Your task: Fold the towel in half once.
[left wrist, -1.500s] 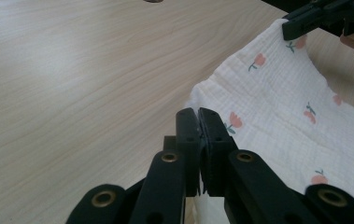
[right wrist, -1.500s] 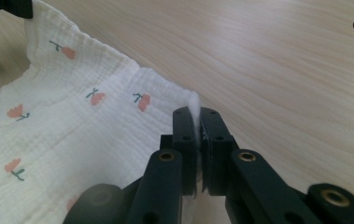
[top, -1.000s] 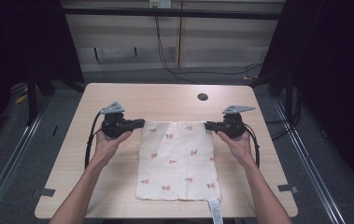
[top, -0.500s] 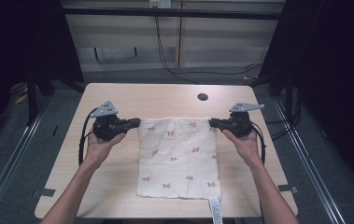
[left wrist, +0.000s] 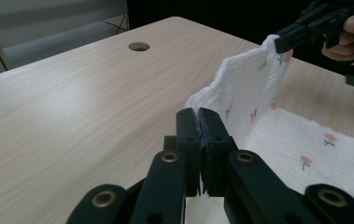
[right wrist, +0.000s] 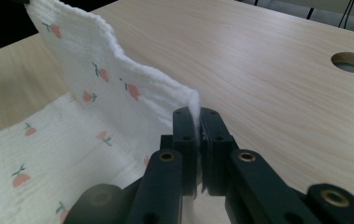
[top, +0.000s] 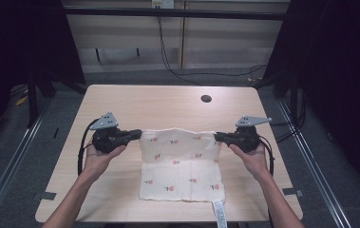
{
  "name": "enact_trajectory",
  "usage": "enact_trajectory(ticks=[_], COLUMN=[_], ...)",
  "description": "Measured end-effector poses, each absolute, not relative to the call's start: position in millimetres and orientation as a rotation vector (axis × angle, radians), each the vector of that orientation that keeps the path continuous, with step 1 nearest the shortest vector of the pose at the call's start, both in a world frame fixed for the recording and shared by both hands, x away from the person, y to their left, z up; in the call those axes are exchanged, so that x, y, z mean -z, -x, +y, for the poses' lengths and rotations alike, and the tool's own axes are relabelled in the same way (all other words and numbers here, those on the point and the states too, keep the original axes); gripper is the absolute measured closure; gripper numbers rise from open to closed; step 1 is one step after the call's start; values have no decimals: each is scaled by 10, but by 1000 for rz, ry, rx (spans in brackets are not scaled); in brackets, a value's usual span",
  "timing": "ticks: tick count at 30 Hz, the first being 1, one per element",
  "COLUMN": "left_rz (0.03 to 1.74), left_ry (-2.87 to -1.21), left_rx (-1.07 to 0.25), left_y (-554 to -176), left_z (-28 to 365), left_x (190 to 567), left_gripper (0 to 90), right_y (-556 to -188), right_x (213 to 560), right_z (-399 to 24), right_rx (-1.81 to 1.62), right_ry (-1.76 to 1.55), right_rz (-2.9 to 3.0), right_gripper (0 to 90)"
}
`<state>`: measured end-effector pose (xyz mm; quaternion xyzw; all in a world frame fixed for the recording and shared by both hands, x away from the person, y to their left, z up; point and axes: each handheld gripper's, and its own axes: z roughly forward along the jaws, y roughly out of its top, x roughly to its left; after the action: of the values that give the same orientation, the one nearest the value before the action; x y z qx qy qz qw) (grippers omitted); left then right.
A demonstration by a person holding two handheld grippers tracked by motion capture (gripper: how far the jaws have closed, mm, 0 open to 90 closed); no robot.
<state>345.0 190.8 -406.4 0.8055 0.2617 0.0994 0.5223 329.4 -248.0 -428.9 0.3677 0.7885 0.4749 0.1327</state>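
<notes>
bench (top: pixel 120 102): light wood, rounded corners, round cable hole (top: pixel 206 99) near far edge | floor (top: pixel 168 76): grey | back wall (top: pixel 215 42): pale panels, black cables (top: pixel 168 57) hanging | sides: dark, black curtains (top: pixel 339 71) | light: dim, even

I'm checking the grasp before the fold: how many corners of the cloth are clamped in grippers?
2: the left gripper pinches the cloth's far left corner, the right gripper its far right corner. Both near corners lie free on the table.

White cloth (top: pixel 180 164), red flower print, far edge lifted off table, near part flat.
</notes>
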Motion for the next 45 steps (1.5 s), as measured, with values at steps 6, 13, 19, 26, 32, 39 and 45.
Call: enact_trajectory(ticks=[6, 13, 19, 26, 32, 39, 45], left_rz=[580, 595, 546, 547, 534, 502, 469], left_ry=[-1952, -1957, -2015, -2054, -2121, -2194, -2234], left_rx=[-260, -231, -208, -174, -133, -81, -57], left_y=[-3280, -3211, -3076, -2946, -2827, -2737, -2647], left_z=[1917, 2009, 1948, 1988, 1983, 1921, 1872], left_x=[4037, 4143, 4185, 4332, 4512, 4681, 4744], left_gripper=[879, 879, 878, 876, 873, 866, 843], right_y=[-3146, -2965, -2823, -2669, -2502, -2394, -2271], right_x=[4236, 4241, 4285, 4378, 4593, 4736, 4796], right_z=[-2507, -2458, -2418, -2422, -2422, -2396, -2403], right_rx=[-1410, -1350, -1348, -1273, -1234, -1157, -1111], right_ry=[-1042, -1025, -998, -1021, -1036, -1037, -1040], right_rz=[2283, 2329, 2363, 2382, 2442, 2512, 2542], right_gripper=[863, 862, 861, 854, 843, 799, 776])
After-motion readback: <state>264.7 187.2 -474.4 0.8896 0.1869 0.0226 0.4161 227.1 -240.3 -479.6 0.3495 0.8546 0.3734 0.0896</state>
